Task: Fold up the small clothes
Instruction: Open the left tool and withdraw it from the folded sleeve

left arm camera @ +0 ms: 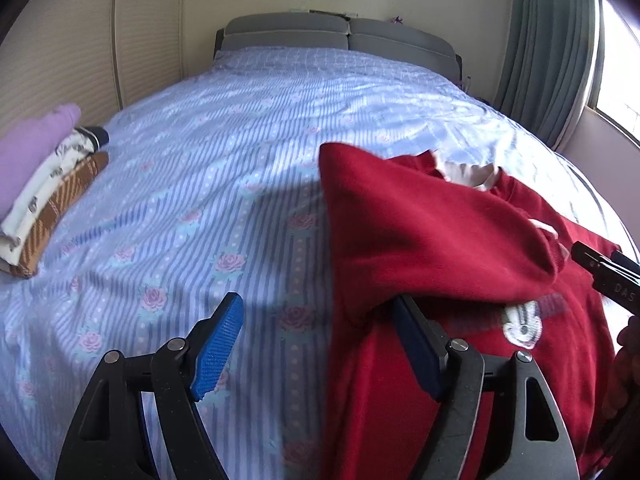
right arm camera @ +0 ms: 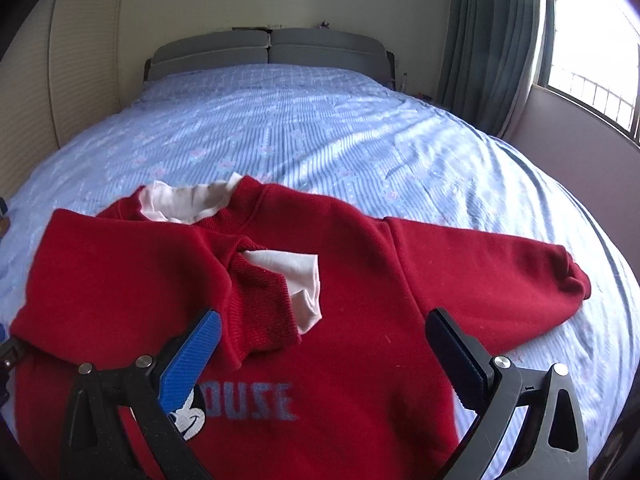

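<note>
The bed (right arm camera: 360, 128) fills both of your views, covered in a blue striped sheet (left arm camera: 224, 184) with pink roses, with a grey headboard (right arm camera: 268, 50) at the far end and a curtain (right arm camera: 488, 48) beside the window (right arm camera: 592, 40) on the right.

The sweater (right arm camera: 360, 280) lies front-up on the near part of the bed, red, with a white collar (right arm camera: 188, 200) toward the headboard. Its one sleeve (right arm camera: 480, 264) stretches flat toward the window side. The other sleeve (right arm camera: 132, 276) is folded across the chest, its ribbed cuff (right arm camera: 268, 308) resting above the lettering (right arm camera: 252, 400), with a white inner cuff (right arm camera: 296, 276) poking out. A cartoon patch (right arm camera: 188, 420) sits beside the letters.

A stack of folded clothes (left arm camera: 44, 184) sits at the far left of the bed, well apart from the sweater: lilac, a white print and a brown check.

Your left gripper (left arm camera: 316, 316) has its jaws spread wide; one finger (left arm camera: 416, 352) is tucked under the folded sleeve's edge, the other (left arm camera: 220, 344) is over bare sheet, and nothing is pinched between them.

Your right gripper (right arm camera: 324, 340) hangs over the sweater's chest with jaws released, one finger (right arm camera: 192, 360) just beside the cuff, the other (right arm camera: 460, 356) over the body.
</note>
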`<state>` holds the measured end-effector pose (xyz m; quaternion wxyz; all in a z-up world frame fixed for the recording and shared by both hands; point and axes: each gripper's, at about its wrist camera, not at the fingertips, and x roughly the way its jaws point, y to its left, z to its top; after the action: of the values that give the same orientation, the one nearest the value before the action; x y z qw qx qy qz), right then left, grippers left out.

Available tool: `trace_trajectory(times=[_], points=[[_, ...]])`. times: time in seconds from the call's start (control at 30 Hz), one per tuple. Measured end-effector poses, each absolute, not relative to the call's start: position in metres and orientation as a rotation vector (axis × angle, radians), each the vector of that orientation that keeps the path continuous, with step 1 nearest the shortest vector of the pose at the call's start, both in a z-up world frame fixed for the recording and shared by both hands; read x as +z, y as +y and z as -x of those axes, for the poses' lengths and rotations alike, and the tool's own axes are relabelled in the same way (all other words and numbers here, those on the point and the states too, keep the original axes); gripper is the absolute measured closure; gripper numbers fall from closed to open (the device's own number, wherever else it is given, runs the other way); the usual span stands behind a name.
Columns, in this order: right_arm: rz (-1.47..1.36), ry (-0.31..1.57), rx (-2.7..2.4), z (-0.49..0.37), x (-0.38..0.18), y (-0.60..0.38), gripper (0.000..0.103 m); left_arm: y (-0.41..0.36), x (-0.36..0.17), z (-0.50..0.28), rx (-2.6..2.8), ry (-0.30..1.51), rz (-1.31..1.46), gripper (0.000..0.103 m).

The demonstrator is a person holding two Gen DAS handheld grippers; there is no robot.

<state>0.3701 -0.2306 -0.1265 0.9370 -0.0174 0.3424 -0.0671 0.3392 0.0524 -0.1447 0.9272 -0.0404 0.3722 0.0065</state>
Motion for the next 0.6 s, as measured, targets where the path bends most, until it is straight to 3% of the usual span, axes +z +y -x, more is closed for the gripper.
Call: trace_trajectory(times=[0.2, 0.47, 0.6], points=[[-0.016, 0.665, -0.174, -0.339, -0.108, -0.299, 0.001, 0.003, -0.115, -0.321, -0.034, 0.683, 0.102, 0.027], [-0.126, 0.645, -0.347, -0.318, -0.106, -0.416, 0.001, -0.115, -0.100, -0.353, -0.173, 0.655, 0.083, 0.027], [-0.212, 0.653, -0.385, -0.318, -0.112, -0.466, 0.012, -0.162, -0.101, -0.372, -0.213, 0.668, 0.084, 0.027]])
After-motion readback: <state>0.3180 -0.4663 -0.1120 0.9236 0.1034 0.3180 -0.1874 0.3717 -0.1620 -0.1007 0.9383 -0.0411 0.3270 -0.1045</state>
